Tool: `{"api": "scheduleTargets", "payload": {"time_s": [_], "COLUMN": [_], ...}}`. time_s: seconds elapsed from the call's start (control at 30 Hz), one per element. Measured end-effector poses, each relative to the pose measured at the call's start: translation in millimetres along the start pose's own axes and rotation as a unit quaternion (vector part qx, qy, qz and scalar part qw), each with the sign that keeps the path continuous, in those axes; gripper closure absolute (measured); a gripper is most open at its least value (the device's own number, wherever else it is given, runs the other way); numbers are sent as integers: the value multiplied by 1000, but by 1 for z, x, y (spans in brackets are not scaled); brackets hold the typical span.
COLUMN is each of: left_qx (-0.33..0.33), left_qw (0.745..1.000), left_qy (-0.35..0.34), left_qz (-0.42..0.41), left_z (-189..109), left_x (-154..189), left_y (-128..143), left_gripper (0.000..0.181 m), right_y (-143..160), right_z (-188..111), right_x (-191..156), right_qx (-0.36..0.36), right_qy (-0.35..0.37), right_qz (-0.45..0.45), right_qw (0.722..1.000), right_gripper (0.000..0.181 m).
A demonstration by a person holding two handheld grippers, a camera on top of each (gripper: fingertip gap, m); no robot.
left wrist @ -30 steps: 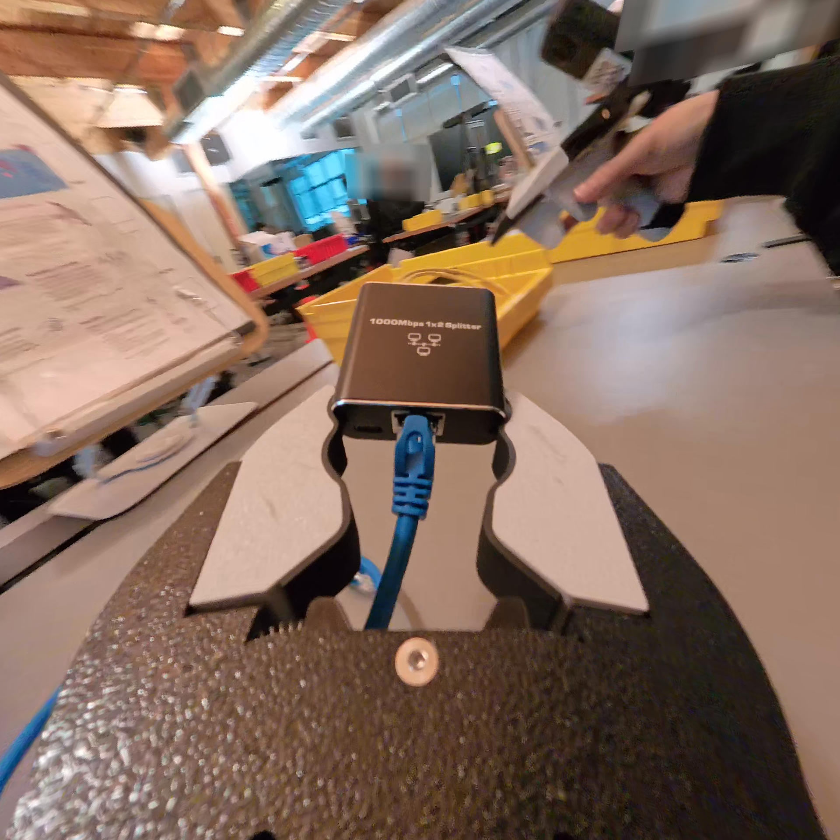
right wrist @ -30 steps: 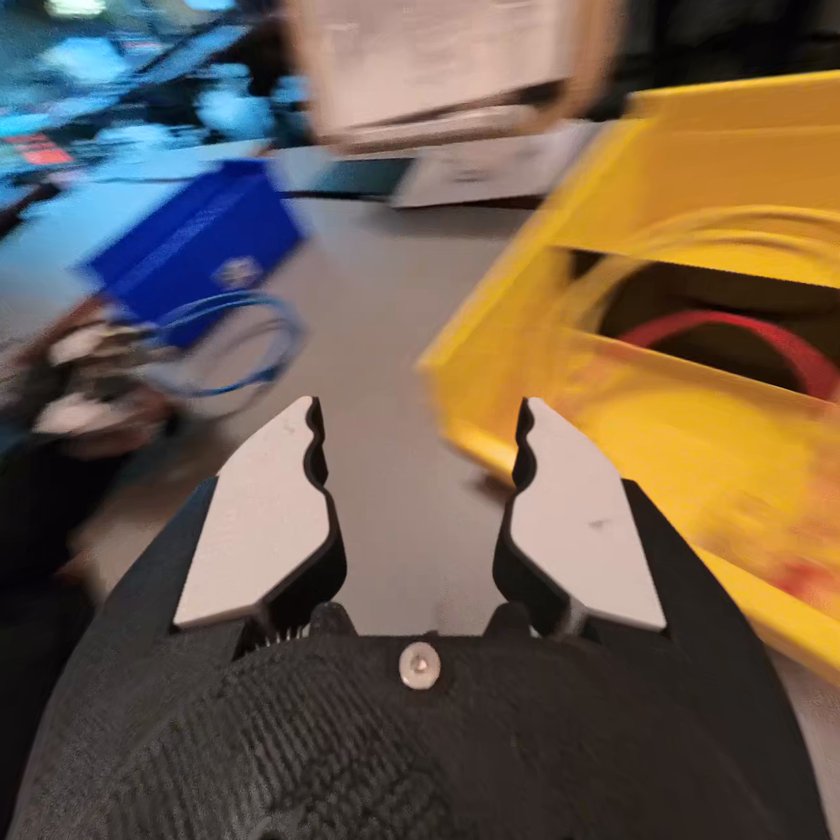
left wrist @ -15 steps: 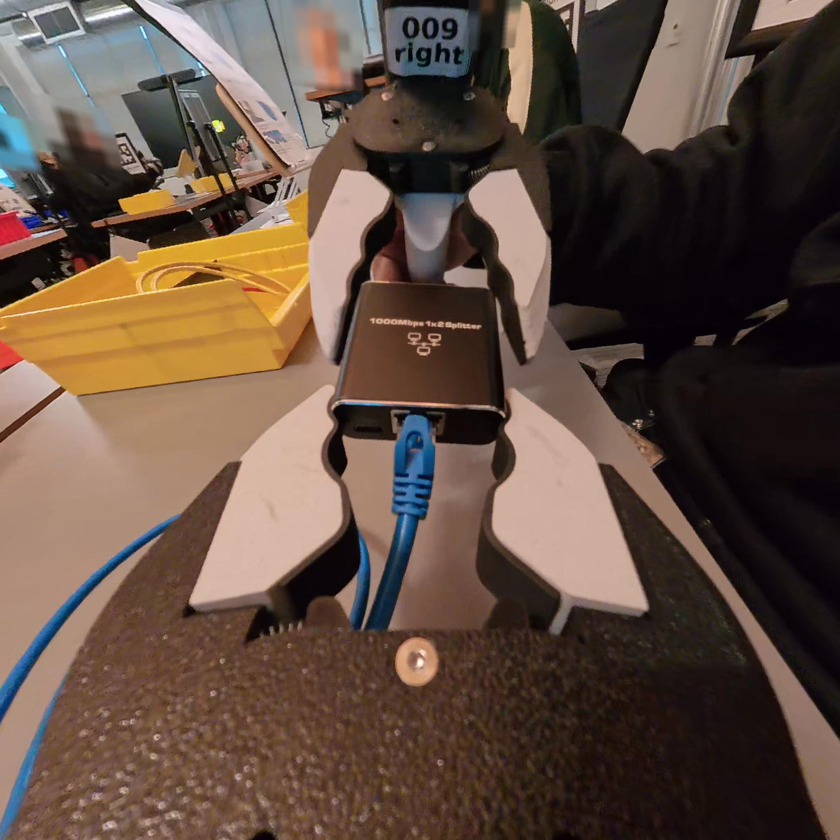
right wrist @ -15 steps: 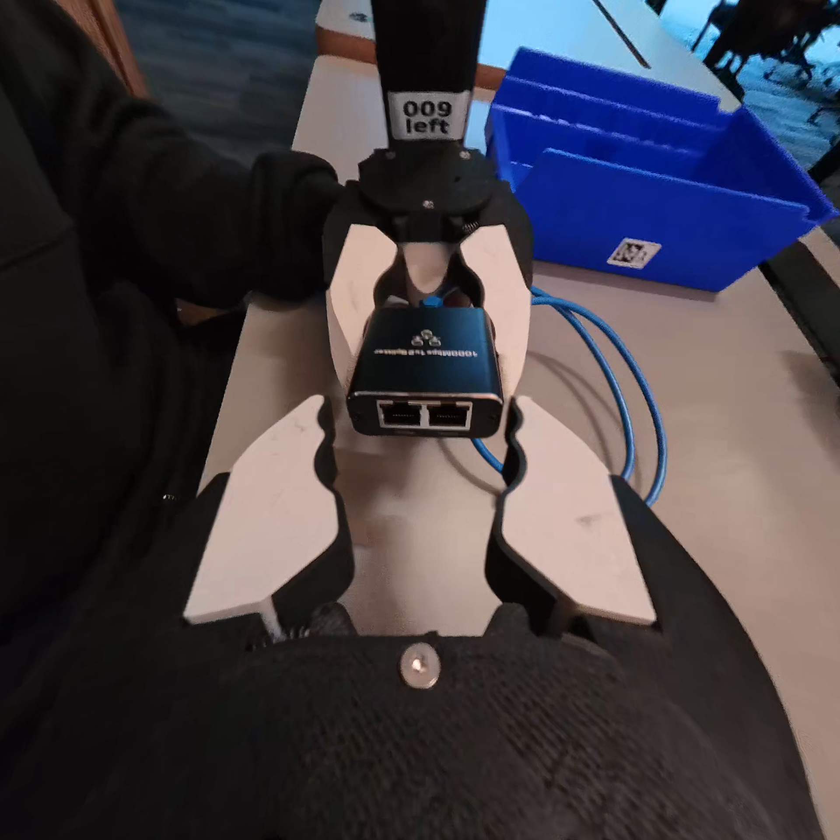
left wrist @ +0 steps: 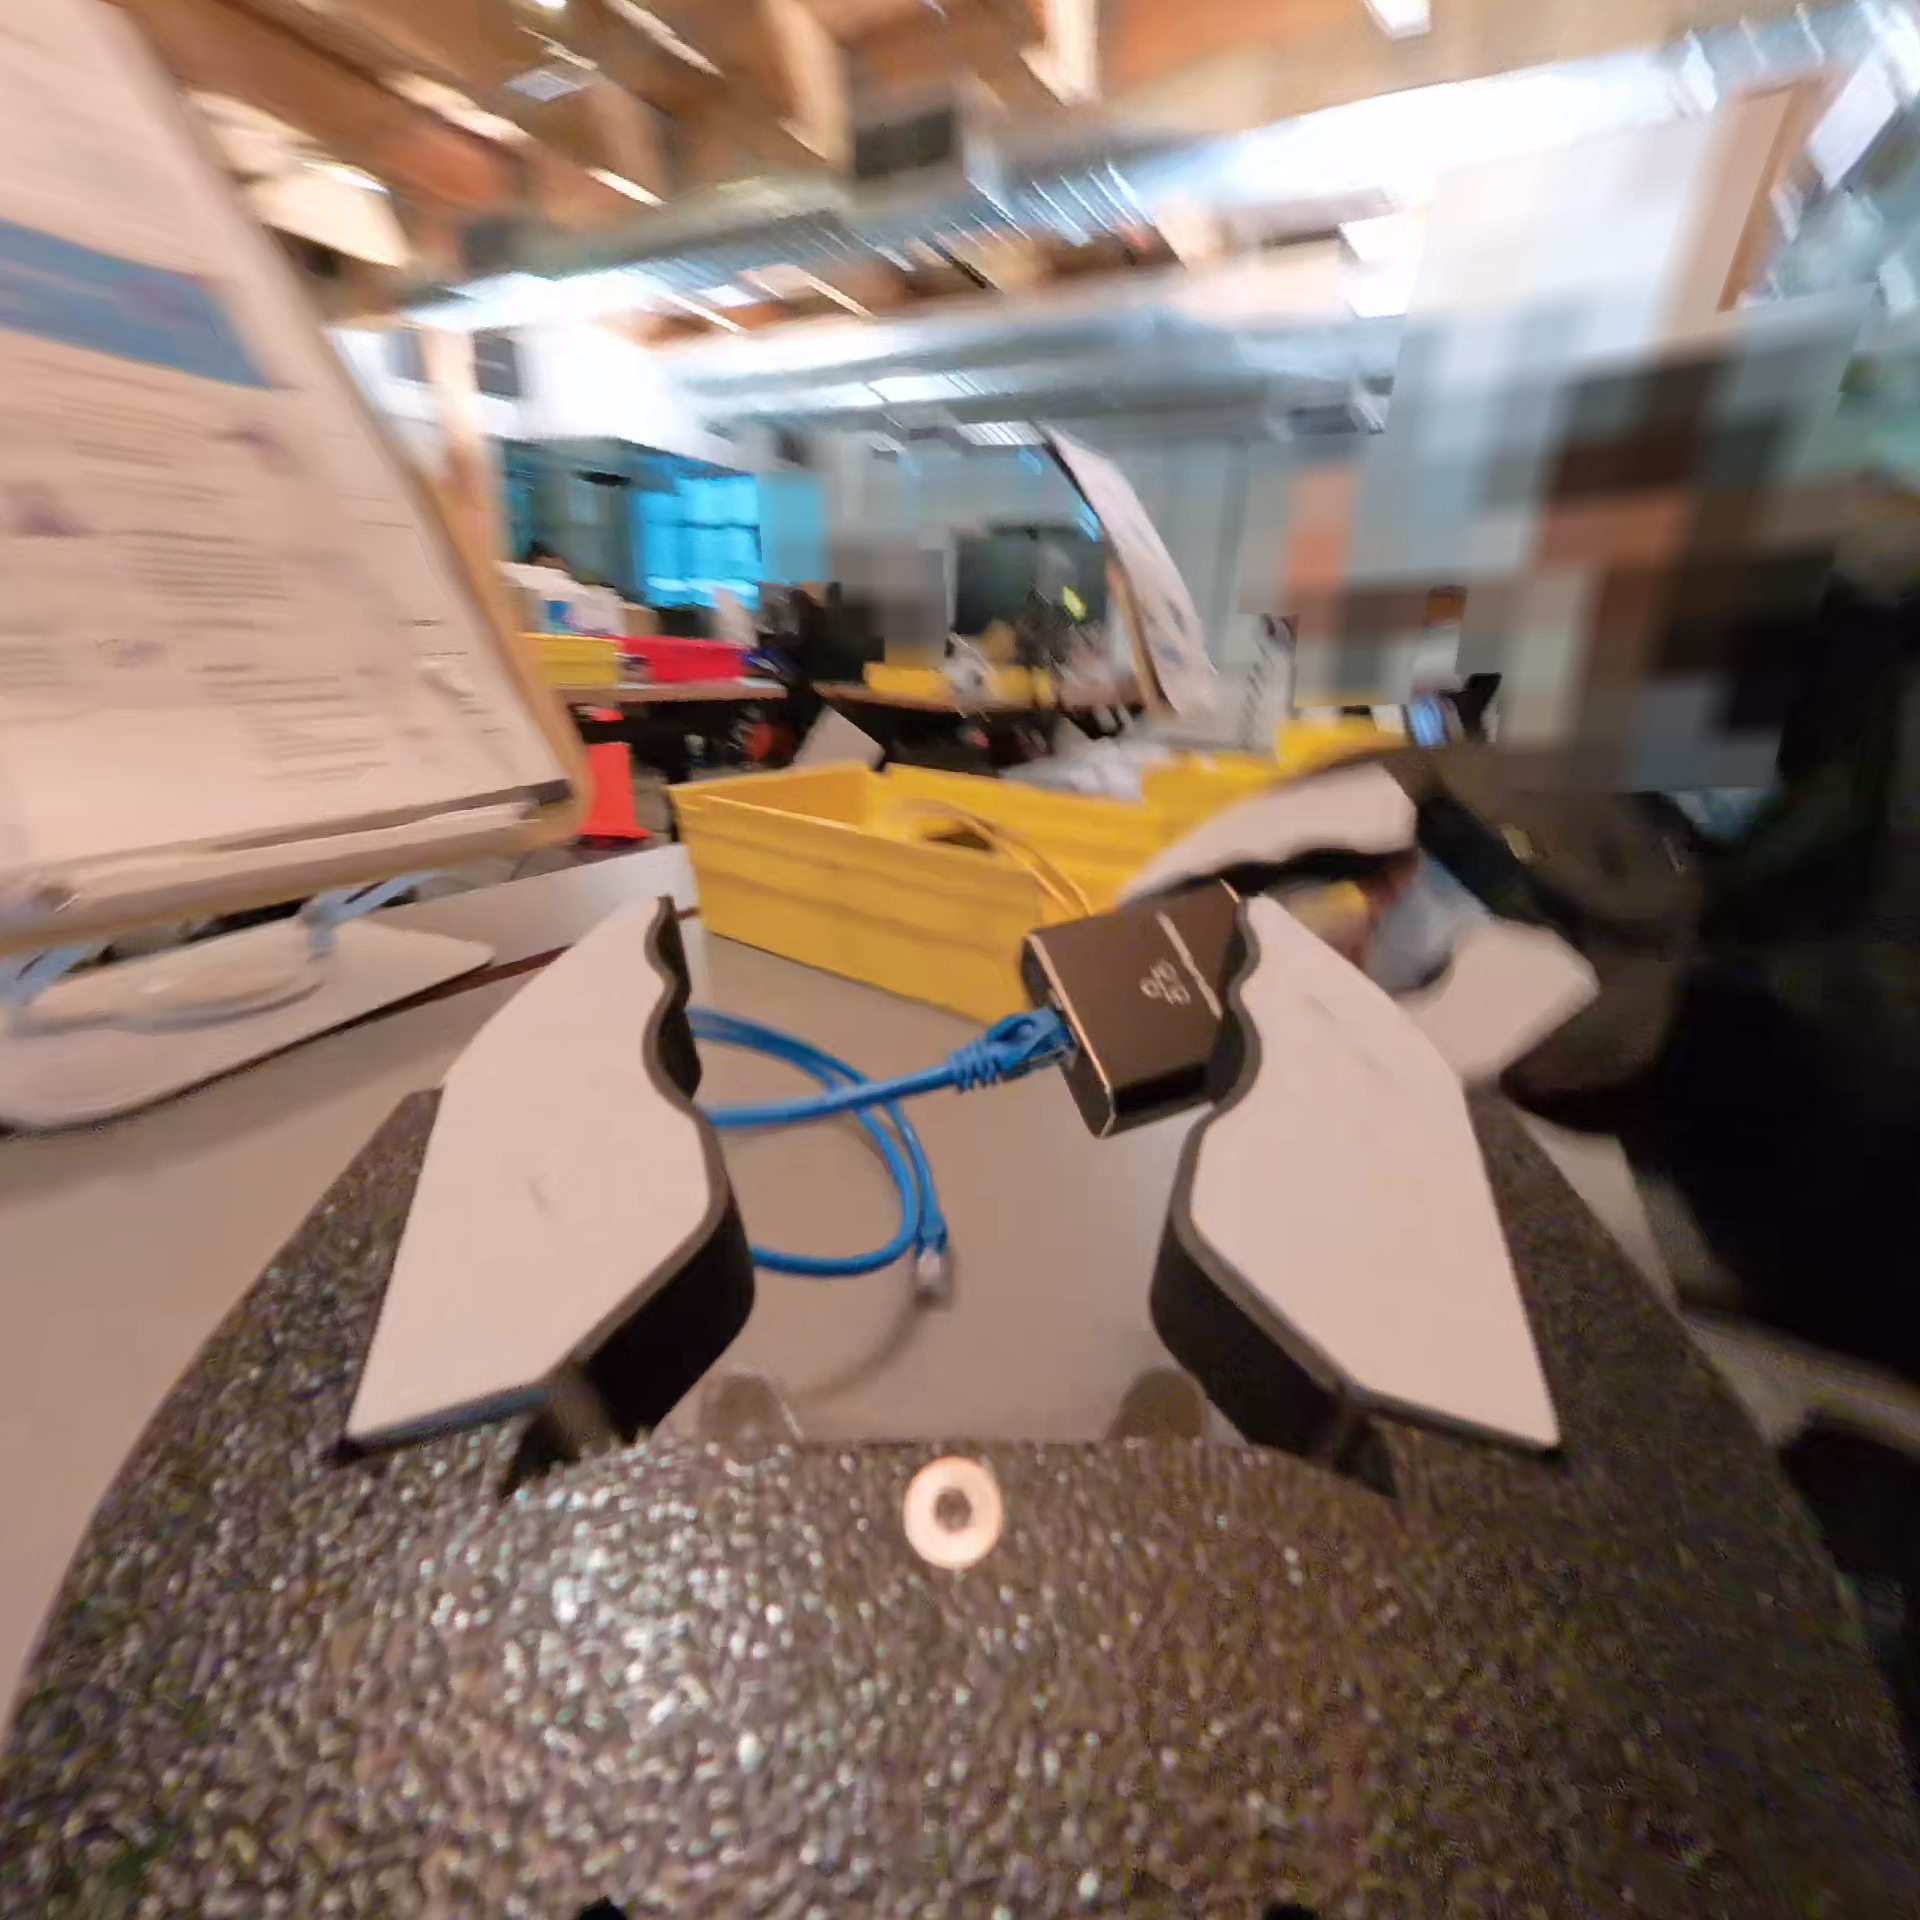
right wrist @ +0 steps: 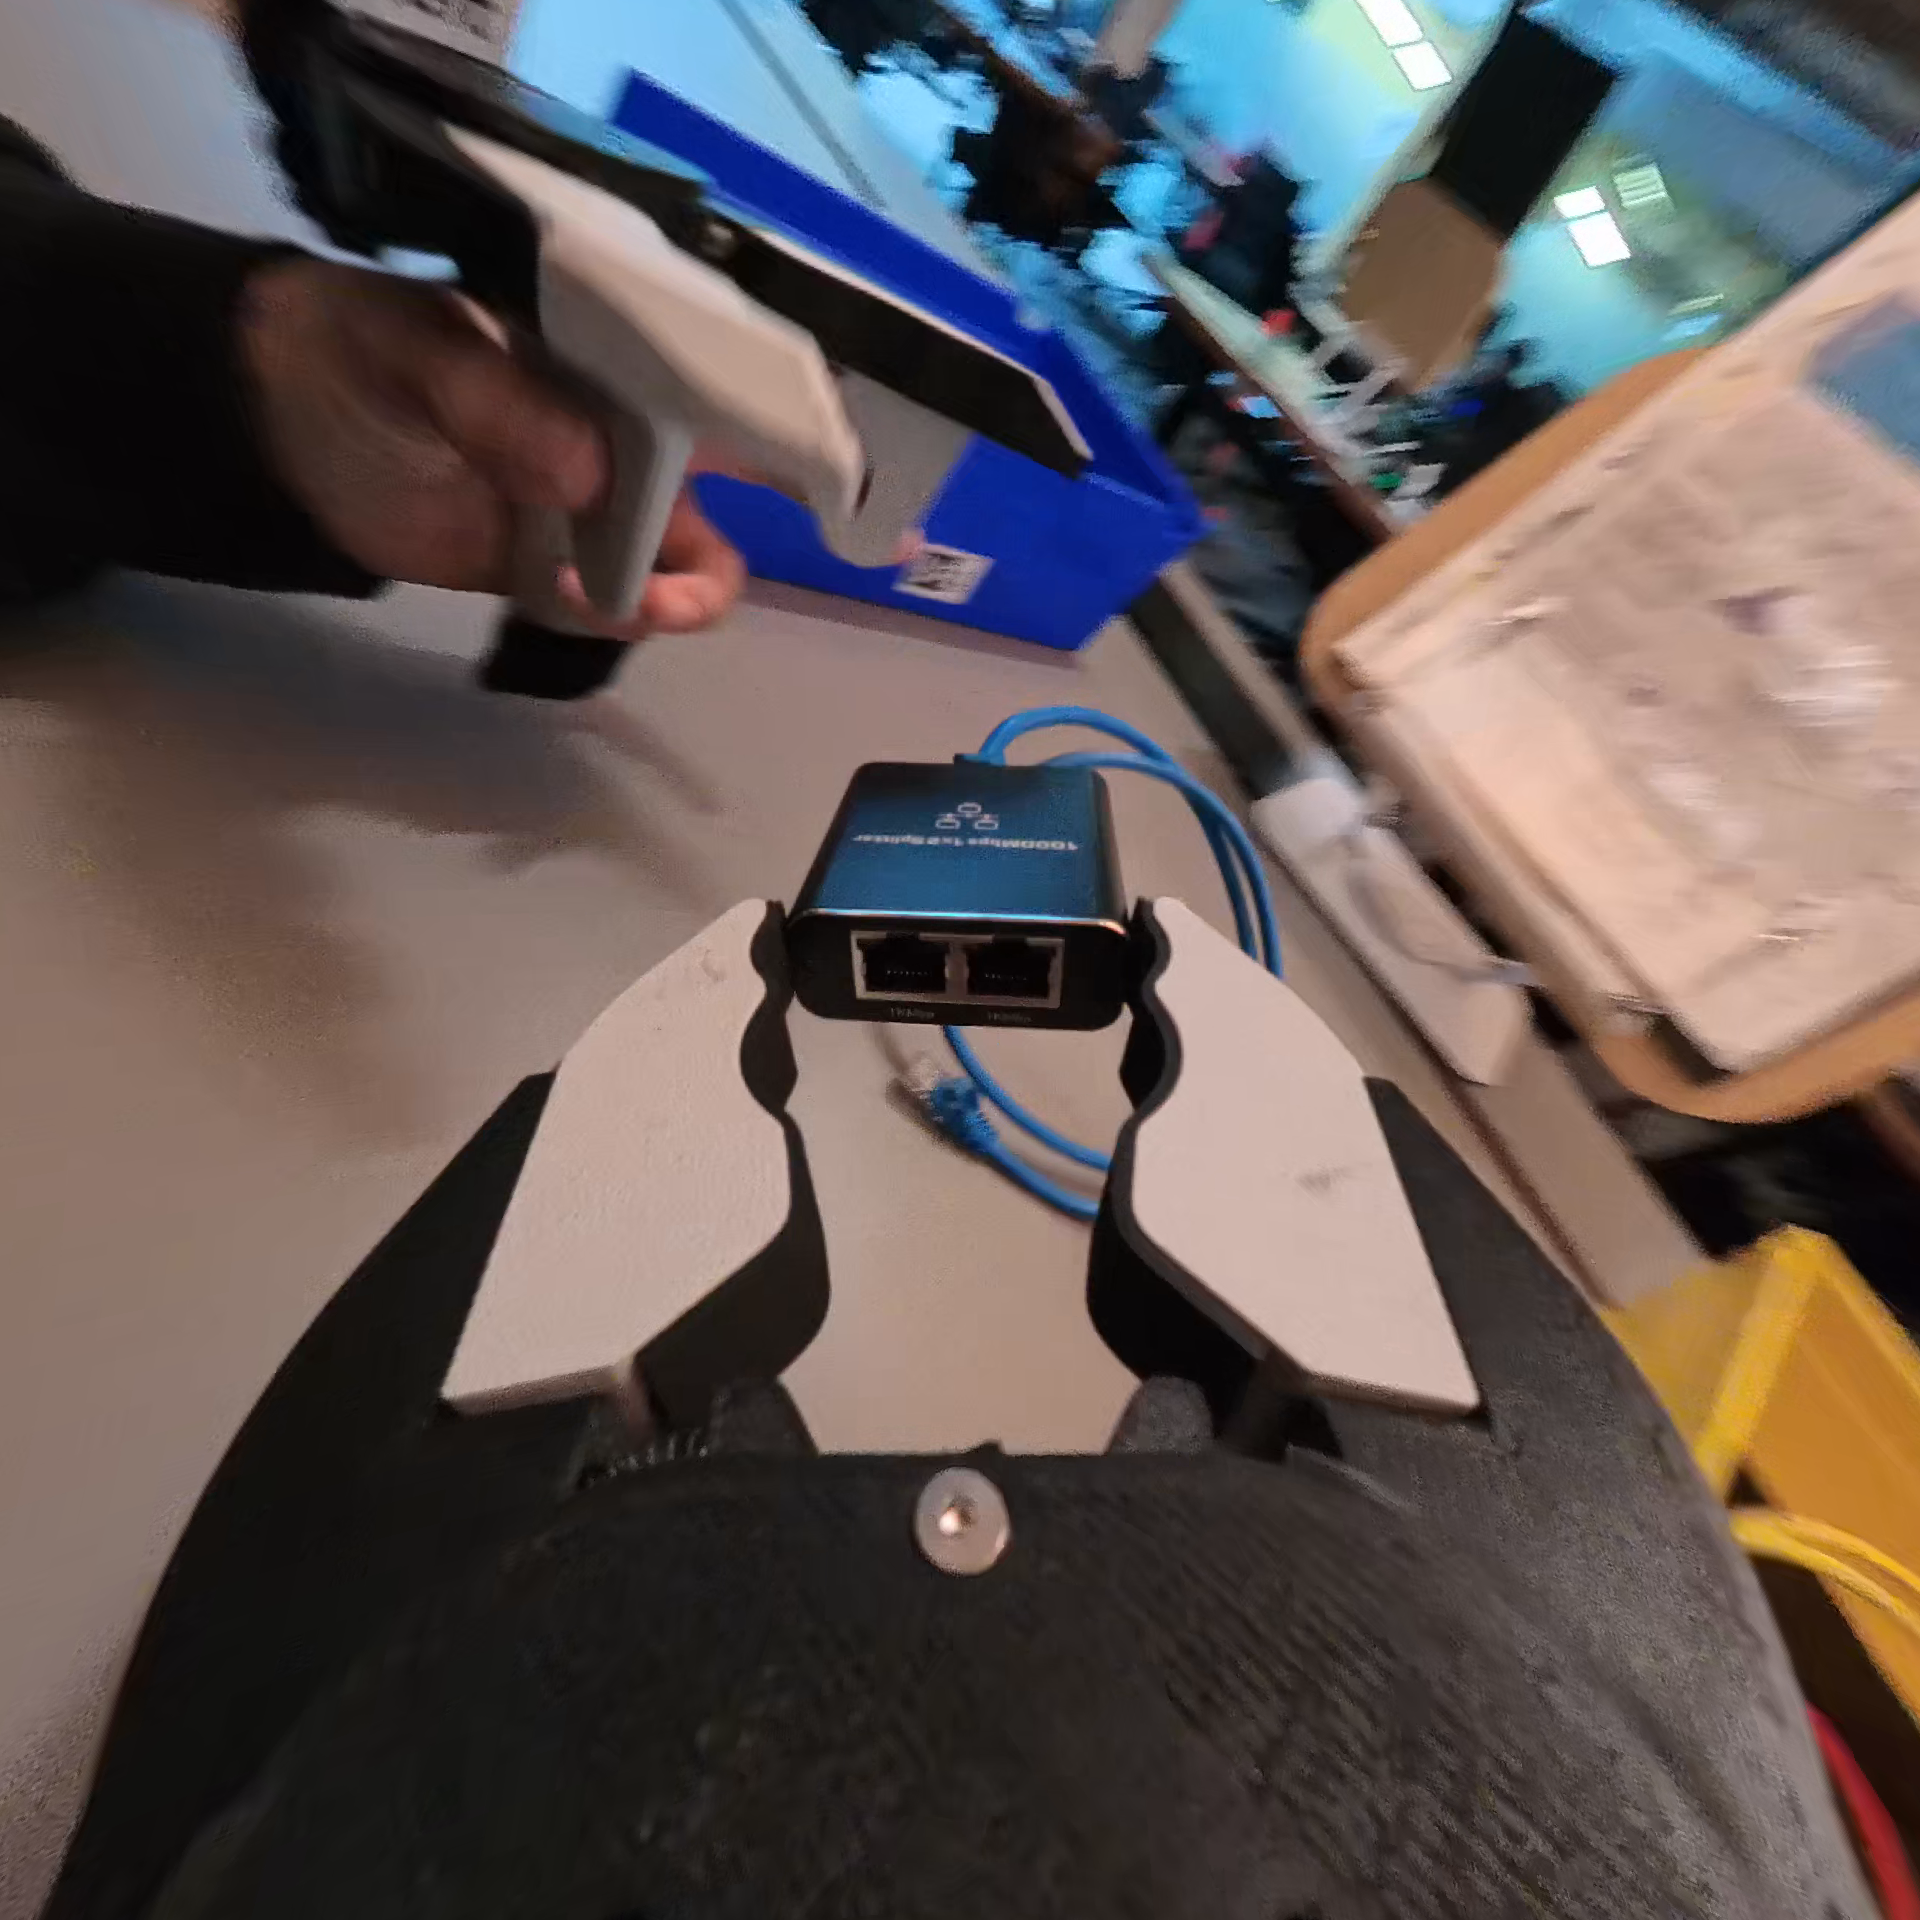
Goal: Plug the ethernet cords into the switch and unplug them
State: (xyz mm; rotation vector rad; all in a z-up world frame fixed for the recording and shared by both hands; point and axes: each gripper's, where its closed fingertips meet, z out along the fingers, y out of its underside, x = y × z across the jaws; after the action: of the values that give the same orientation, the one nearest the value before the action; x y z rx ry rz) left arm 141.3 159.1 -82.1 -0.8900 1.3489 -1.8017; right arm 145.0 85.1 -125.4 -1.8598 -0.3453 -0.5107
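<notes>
- Left wrist view: my left gripper (left wrist: pixel 961 1029) stands wide open with nothing between its fingers. The small black metal switch box (left wrist: pixel 1138 1003) sits to my right, tilted, clamped at its far end by my right gripper (left wrist: pixel 1340 883). The thin blue ethernet cord (left wrist: pixel 831 1091) is plugged into the near face of the box; its loose plug end (left wrist: pixel 932 1259) lies on the grey table (left wrist: pixel 156 1247).
- Handling, as I judge it: the box looks light, rigid and smooth, so the flat sides are the place to squeeze. The cord is limp; I should take it by the stiff moulded plug, not the cable.
- Right wrist view: my right gripper (right wrist: pixel 956 951) is closed on the switch box (right wrist: pixel 961 883) at its two side walls. Both front ports are empty and face me. The free plug (right wrist: pixel 935 1096) lies just below.
- Writing: white print and a small icon sit on the lid, a coded sticker is on the blue plastic bin (right wrist: pixel 1018 520); I leave their wording out.
</notes>
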Motion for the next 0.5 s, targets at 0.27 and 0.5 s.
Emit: {"api": "scheduleTargets", "payload": {"time_s": [0.27, 0.5], "left_qx": [-85, -45], "left_qw": [873, 698], "left_qy": [185, 332], "left_qz": [-442, -632], "left_z": [21, 22], "left_x": [42, 75], "left_y": [37, 29], "left_gripper": [105, 132], "right_y": [-37, -51], "right_z": [-2, 1], "right_x": [21, -12], "right_qx": [48, 98], "right_qy": [202, 166], "right_qz": [-78, -127], "right_qw": [975, 973], "right_gripper": [120, 120]}}
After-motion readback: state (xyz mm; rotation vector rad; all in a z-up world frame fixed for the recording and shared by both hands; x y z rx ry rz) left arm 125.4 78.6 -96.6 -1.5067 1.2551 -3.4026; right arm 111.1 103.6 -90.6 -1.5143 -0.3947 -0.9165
